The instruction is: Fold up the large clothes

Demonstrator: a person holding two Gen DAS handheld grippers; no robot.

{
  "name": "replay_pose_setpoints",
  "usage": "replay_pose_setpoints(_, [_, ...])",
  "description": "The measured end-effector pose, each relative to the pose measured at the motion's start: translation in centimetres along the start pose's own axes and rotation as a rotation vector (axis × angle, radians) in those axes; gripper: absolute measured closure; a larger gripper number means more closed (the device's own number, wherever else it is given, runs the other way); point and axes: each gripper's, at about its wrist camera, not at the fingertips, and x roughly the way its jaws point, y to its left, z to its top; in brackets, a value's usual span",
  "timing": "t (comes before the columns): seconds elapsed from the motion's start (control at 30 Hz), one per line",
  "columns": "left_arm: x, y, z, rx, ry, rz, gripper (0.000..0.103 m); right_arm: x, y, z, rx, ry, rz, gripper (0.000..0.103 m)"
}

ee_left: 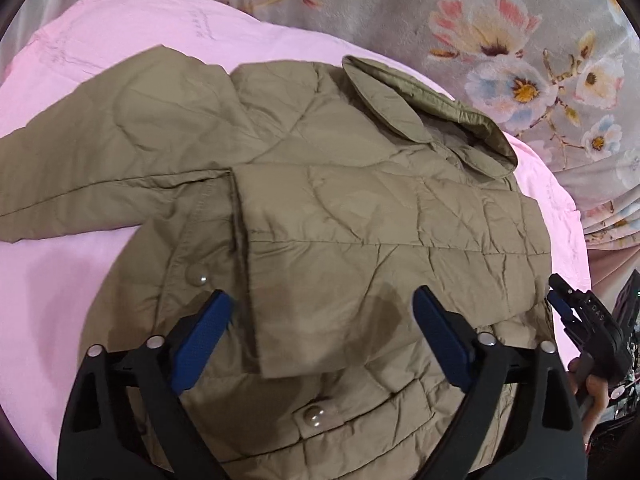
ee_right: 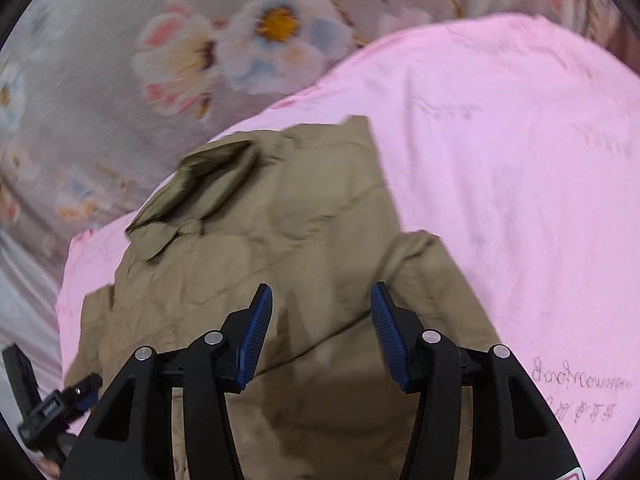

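An olive quilted jacket (ee_left: 340, 208) lies flat on a pink cloth (ee_left: 120, 48), front up, collar (ee_left: 420, 108) at the upper right. One sleeve (ee_left: 392, 232) is folded across the chest; the other sleeve (ee_left: 100, 168) stretches out to the left. My left gripper (ee_left: 322, 312) is open and empty, hovering above the jacket's front near the folded sleeve's cuff. My right gripper (ee_right: 322, 304) is open and empty above the same jacket (ee_right: 280, 240), and it also shows at the right edge of the left wrist view (ee_left: 576, 312).
The pink cloth (ee_right: 500, 140) lies over a grey floral bedspread (ee_left: 500, 32), which also shows in the right wrist view (ee_right: 140, 60). Handwriting marks the pink cloth (ee_right: 580, 384). Snap buttons (ee_left: 314, 416) run down the jacket front.
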Motion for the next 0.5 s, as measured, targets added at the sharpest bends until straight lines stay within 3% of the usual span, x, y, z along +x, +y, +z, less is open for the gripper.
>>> replay_pose_setpoints(0.03, [0.2,-0.1,0.1,0.004,-0.001,0.003,0.025,0.5,-0.7,0.2,0.03,0.005,0.007,0.052])
replay_pose_setpoints(0.1, [0.6,-0.5,0.6,0.02,-0.007,0.026,0.047,1.2,-1.5,0.6,0.073,0.009,0.037,0.052])
replay_pose_setpoints(0.13, [0.7,-0.7,0.8,0.025,-0.013,0.032,0.053,1.6,-1.8,0.9,0.094,0.01,0.051,0.052])
replay_pose_setpoints(0.2, [1.1,-0.8,1.5,0.04,-0.02,0.053,0.093,2.4,-2.2,1.6,0.125,0.009,0.059,0.058])
replay_pose_setpoints(0.23, [1.0,-0.9,2.0,0.042,-0.029,0.057,0.094,2.8,-2.1,1.9,0.135,0.005,0.064,0.067])
replay_pose_setpoints(0.27, [0.8,-0.9,2.4,0.043,-0.041,0.062,0.096,2.8,-2.1,2.4,0.132,-0.006,0.055,0.085])
replay_pose_setpoints(0.3, [0.1,-1.2,3.1,0.056,-0.075,0.063,0.097,2.6,-1.8,2.6,0.116,-0.031,0.044,0.093])
replay_pose_setpoints(0.43, [-2.6,-2.5,4.1,0.12,-0.209,0.106,0.099,-2.1,-0.1,2.8,0.009,-0.25,0.084,0.096])
replay_pose_setpoints(0.5, [-2.0,-3.0,3.6,0.165,-0.223,0.159,0.099,-2.0,1.0,2.5,-0.06,-0.262,0.025,0.097])
